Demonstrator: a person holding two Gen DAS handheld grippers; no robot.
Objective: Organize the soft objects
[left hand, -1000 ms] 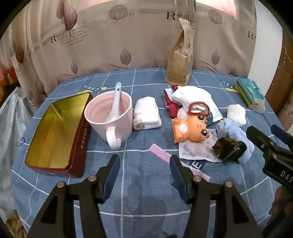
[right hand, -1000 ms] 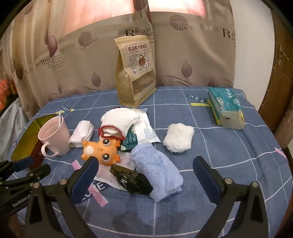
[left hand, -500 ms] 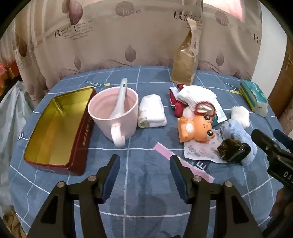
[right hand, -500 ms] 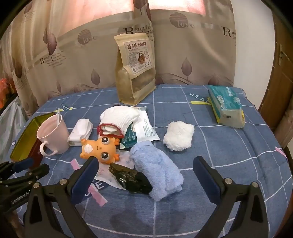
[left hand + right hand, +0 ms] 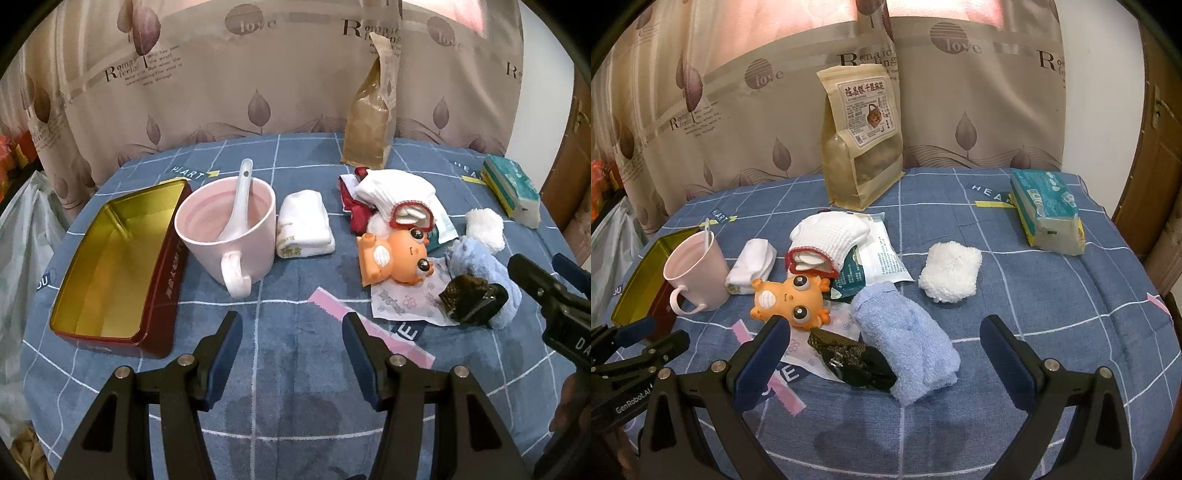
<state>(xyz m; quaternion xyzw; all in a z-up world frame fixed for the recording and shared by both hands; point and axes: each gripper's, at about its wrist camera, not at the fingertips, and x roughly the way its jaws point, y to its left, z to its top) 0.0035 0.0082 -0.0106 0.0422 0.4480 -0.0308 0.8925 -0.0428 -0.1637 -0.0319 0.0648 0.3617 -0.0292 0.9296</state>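
Soft items lie on the blue checked tablecloth: a folded white towel (image 5: 304, 225) beside the pink mug, a white waffle cloth with red trim (image 5: 827, 238), a fluffy white cloth (image 5: 951, 271) and a light blue towel (image 5: 905, 339) with a dark bundle (image 5: 853, 356) against it. An orange toy (image 5: 792, 301) lies among them. An open gold-lined red tin (image 5: 114, 262) stands at the left. My left gripper (image 5: 291, 332) is open and empty, just in front of the mug. My right gripper (image 5: 886, 339) is open and empty, with the blue towel between its fingers' line.
A pink mug (image 5: 229, 236) holds a white spoon (image 5: 236, 199). A brown snack bag (image 5: 860, 136) stands at the back. A teal tissue pack (image 5: 1047, 210) lies at the right. Paper packets (image 5: 882, 254) lie under the cloths. A curtain hangs behind the table.
The left gripper has moved forward and slightly left, so the mug and tin look closer. The right gripper has edged forward toward the blue towel. No object has moved.
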